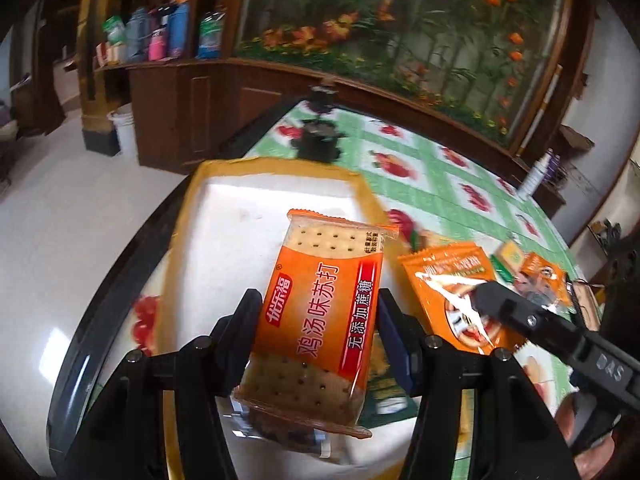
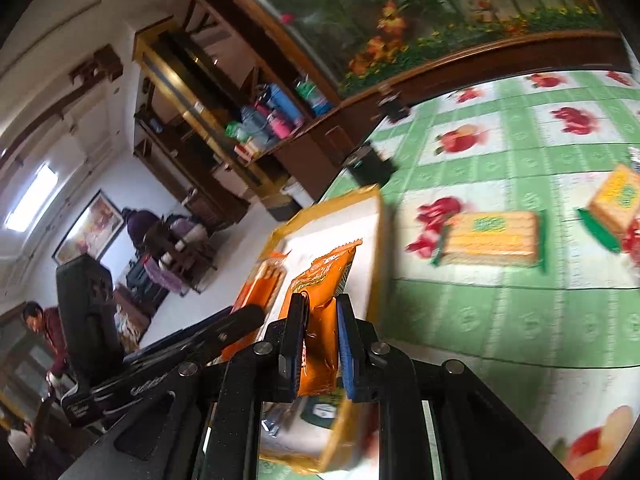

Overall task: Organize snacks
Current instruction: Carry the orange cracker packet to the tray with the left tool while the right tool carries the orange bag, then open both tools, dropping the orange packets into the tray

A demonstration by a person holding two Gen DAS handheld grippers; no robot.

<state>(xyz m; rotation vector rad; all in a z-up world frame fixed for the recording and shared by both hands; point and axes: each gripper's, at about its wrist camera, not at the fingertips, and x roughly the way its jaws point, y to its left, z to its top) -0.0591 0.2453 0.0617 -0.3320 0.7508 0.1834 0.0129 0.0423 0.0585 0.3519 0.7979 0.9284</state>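
Snacks visible number at least five: one orange soda-cracker pack (image 1: 320,308), one orange foil snack pouch (image 1: 452,288), two green-and-yellow biscuit packs (image 2: 494,238) (image 2: 614,200) lying on the tablecloth, and one further small orange pack (image 1: 546,276) at the far right of the left wrist view. The left gripper (image 1: 318,312) has its jaws clamped on the sides of the soda-cracker pack, which is held lengthwise over the cardboard box (image 1: 188,216). The right gripper (image 2: 318,312) has its jaws pressed together on the lower end of the orange foil snack pouch, which hangs at the right-hand rim of the same box. One box is present, with yellow-brown walls and a white inner floor; blurred items, including a dark green packet (image 1: 386,392), lie below the held cracker pack, and whether they rest inside the box cannot be told. The two green-and-yellow biscuit packs lie flat on the table (image 1: 432,176), well apart from the box, on a green checked cloth with fruit prints. A black stand (image 1: 320,140) sits on the table just beyond the far wall of the box. A white bottle (image 1: 534,174) stands at the far table edge. Behind the table run a dark wooden cabinet (image 1: 208,100), a shelf of bottles (image 1: 160,32) and a large flower mural (image 1: 400,20). A person (image 2: 44,332) appears in the background at the left of the right wrist view.
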